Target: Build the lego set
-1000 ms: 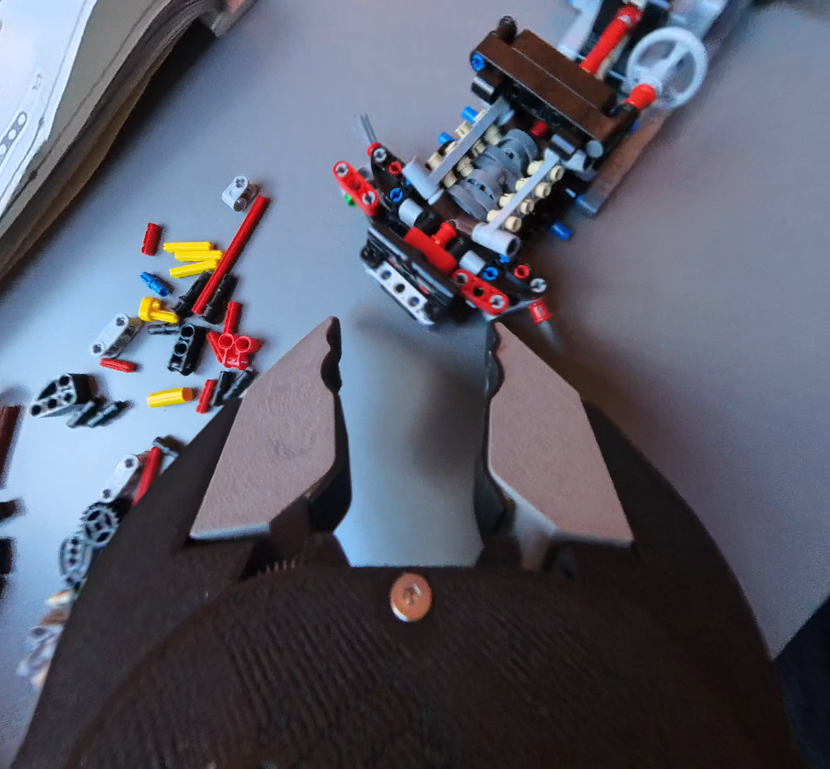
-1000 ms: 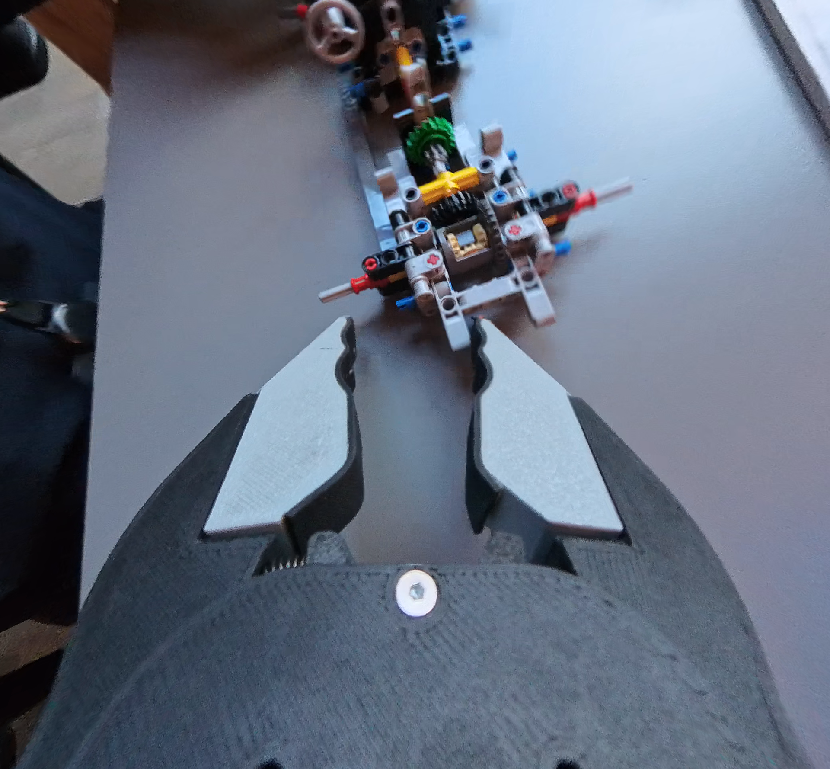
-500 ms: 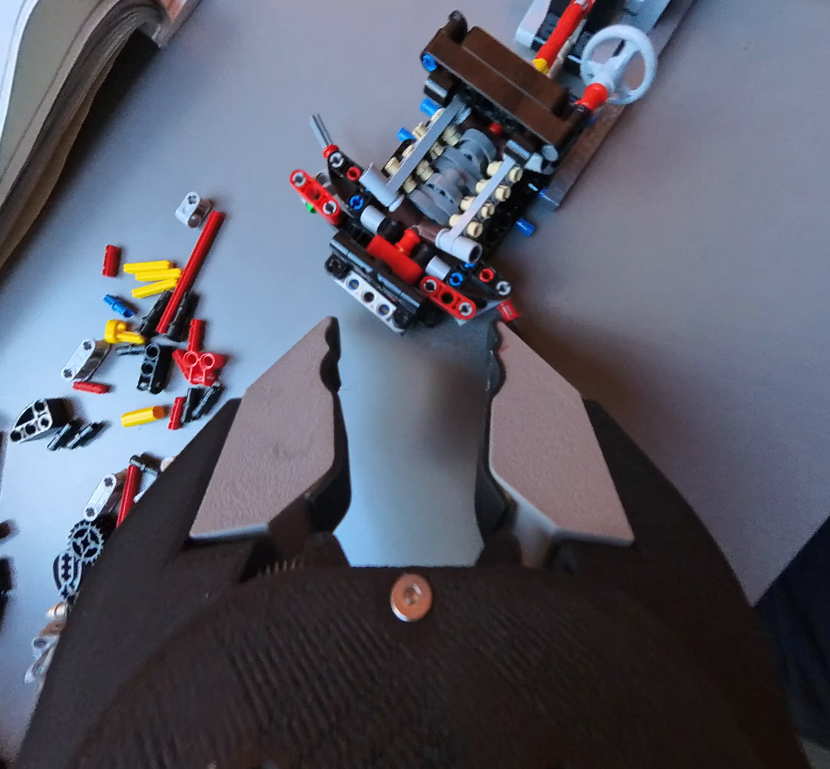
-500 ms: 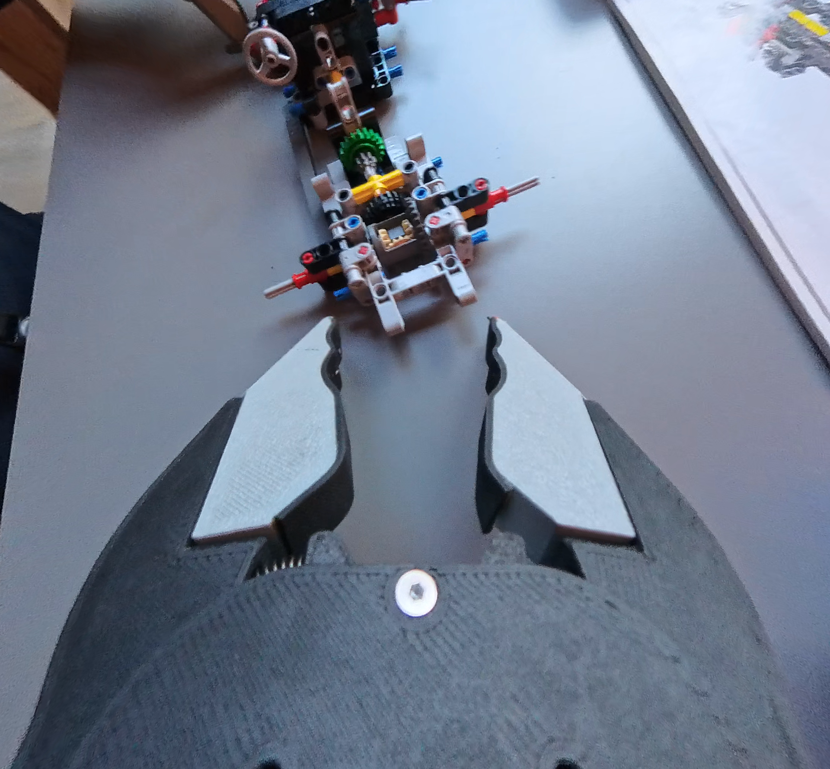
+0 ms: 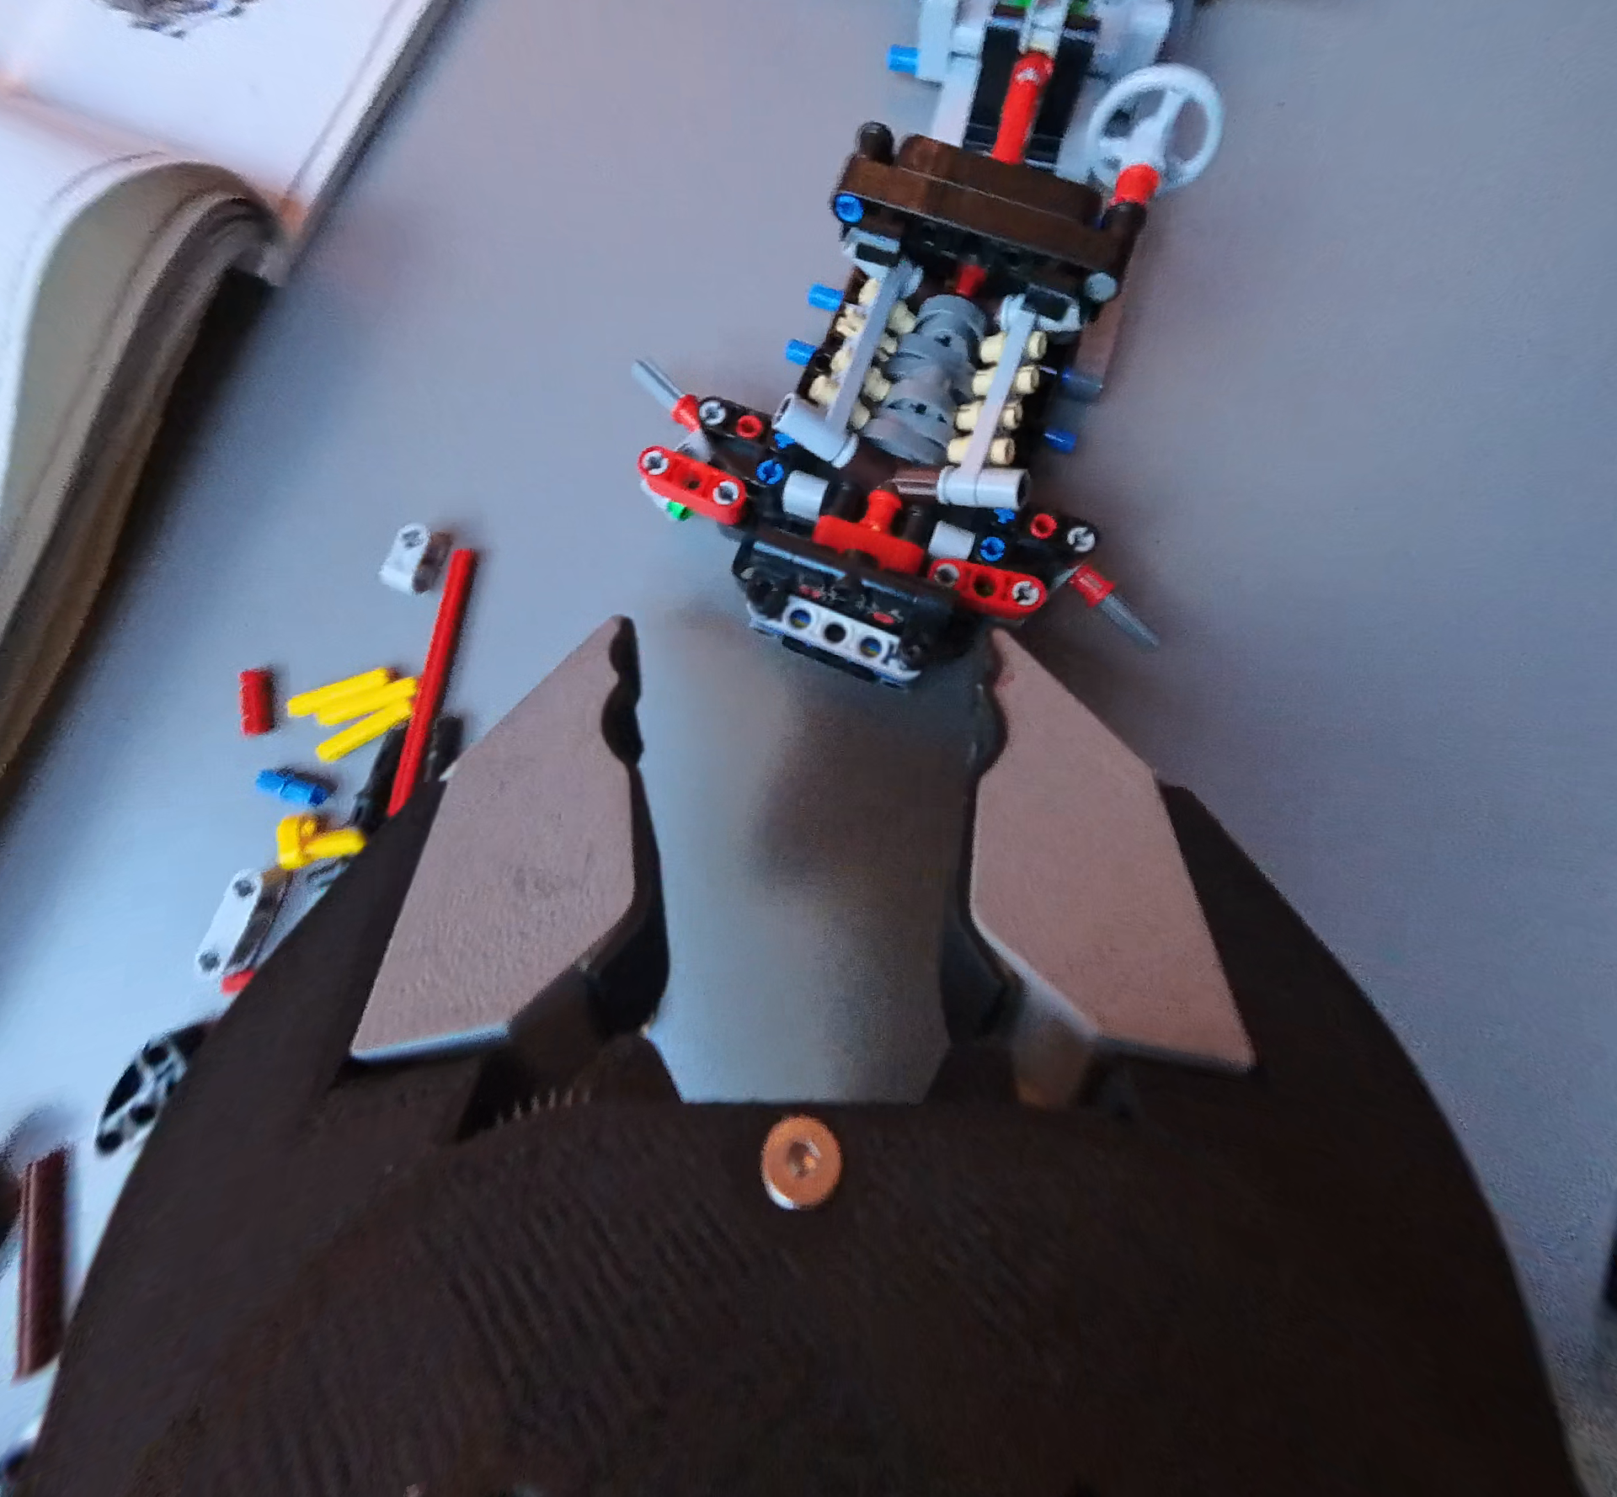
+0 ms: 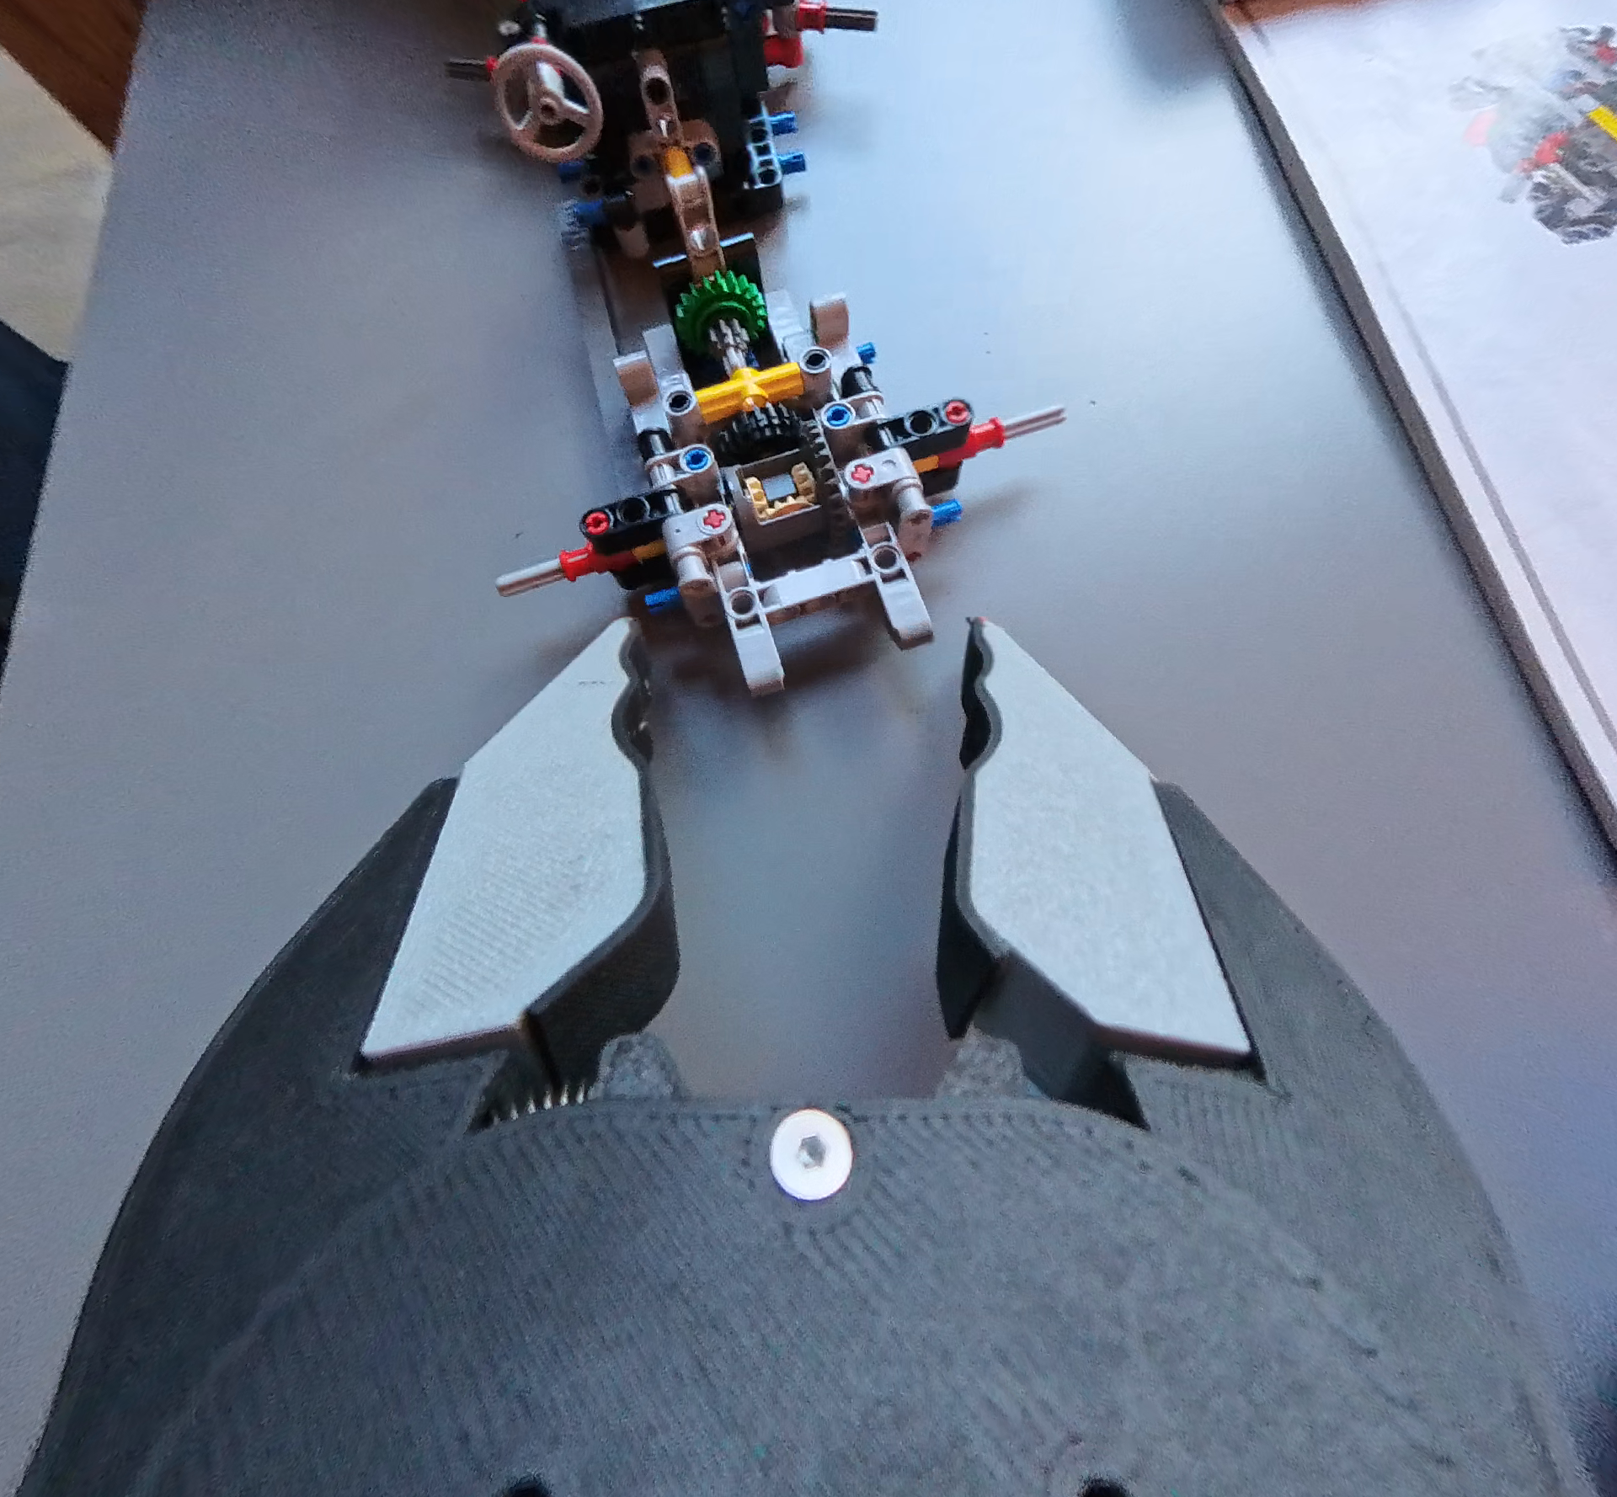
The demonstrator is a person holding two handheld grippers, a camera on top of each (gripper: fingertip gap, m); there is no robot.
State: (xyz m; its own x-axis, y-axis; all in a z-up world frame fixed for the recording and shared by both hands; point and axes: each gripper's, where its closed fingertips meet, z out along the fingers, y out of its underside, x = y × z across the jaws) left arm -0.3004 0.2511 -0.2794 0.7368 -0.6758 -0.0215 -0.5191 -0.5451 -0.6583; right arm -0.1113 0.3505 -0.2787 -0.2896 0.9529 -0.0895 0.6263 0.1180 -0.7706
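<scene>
We see both jaws released, empty: left gripper [image 5: 809, 650] near the knobbly plastic brick chassis [image 5: 927, 405], right gripper [image 6: 796, 633] at its pale forked end [image 6: 814, 606], on a smooth grey table [image 6: 1137, 580]

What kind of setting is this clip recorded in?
Probably a hobby or work desk for brick-model building: a half-built toy car chassis on a grey tabletop, loose small parts, and an open instruction booklet.

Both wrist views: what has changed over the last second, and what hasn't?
Both grippers' jaws have spread wider with nothing between them: the left gripper faces the engine end of the brick-built chassis, the right gripper the axle end. Both views swung, bringing the open booklet further into sight. The chassis and loose parts lie as before on the table.
</scene>
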